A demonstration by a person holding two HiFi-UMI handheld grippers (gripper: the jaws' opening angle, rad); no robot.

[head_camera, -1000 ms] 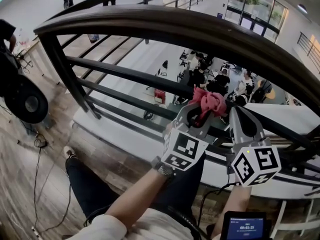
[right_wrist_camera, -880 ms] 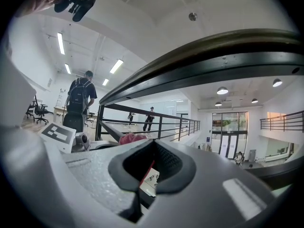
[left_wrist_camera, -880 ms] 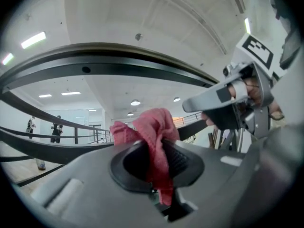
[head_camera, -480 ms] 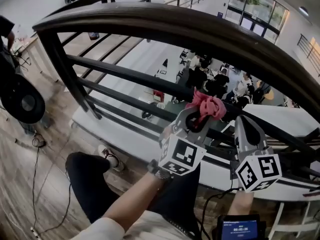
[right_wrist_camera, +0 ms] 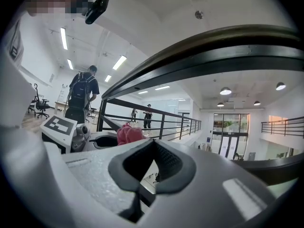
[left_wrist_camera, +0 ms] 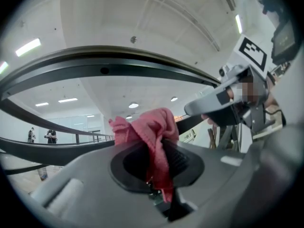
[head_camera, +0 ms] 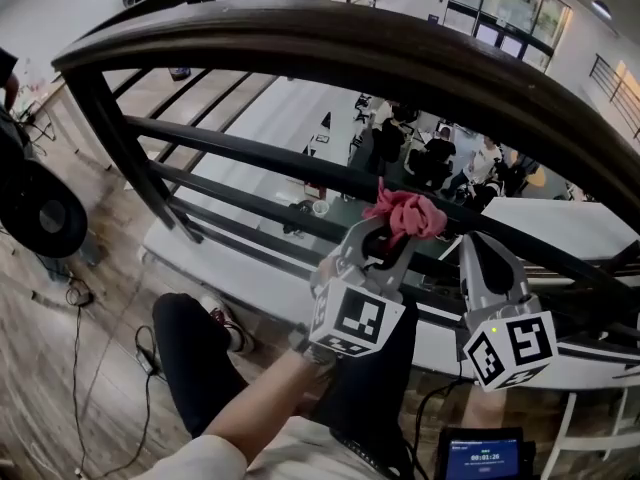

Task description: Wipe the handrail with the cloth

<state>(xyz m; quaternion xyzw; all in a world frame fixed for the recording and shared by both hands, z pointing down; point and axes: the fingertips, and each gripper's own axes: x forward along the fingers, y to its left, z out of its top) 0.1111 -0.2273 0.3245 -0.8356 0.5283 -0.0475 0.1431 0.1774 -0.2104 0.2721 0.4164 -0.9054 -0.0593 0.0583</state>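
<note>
1. Two grippers are held up side by side in front of a railing, close together but apart. The left gripper [head_camera: 388, 240] is nearer the middle and the right gripper [head_camera: 471, 244] is just beside it.
2. In the left gripper view the jaws are clamped on the pink cloth [left_wrist_camera: 153, 133]. The cloth bunches above the pads and a strip of it hangs down between them.
3. From the head view the cloth [head_camera: 408, 214] sits well below the broad dark handrail [head_camera: 330, 43]. It is level with one of the lower bars [head_camera: 250, 148], and whether it touches that bar cannot be told.
4. In the right gripper view the jaws are pressed together with nothing between them. The cloth [right_wrist_camera: 128, 133] shows off to their left and the handrail [right_wrist_camera: 213, 56] arcs overhead.
5. A bare forearm [head_camera: 262, 416] leads up to the left gripper.
6. A small lit screen [head_camera: 486, 458] sits at the bottom edge of the head view.
</note>
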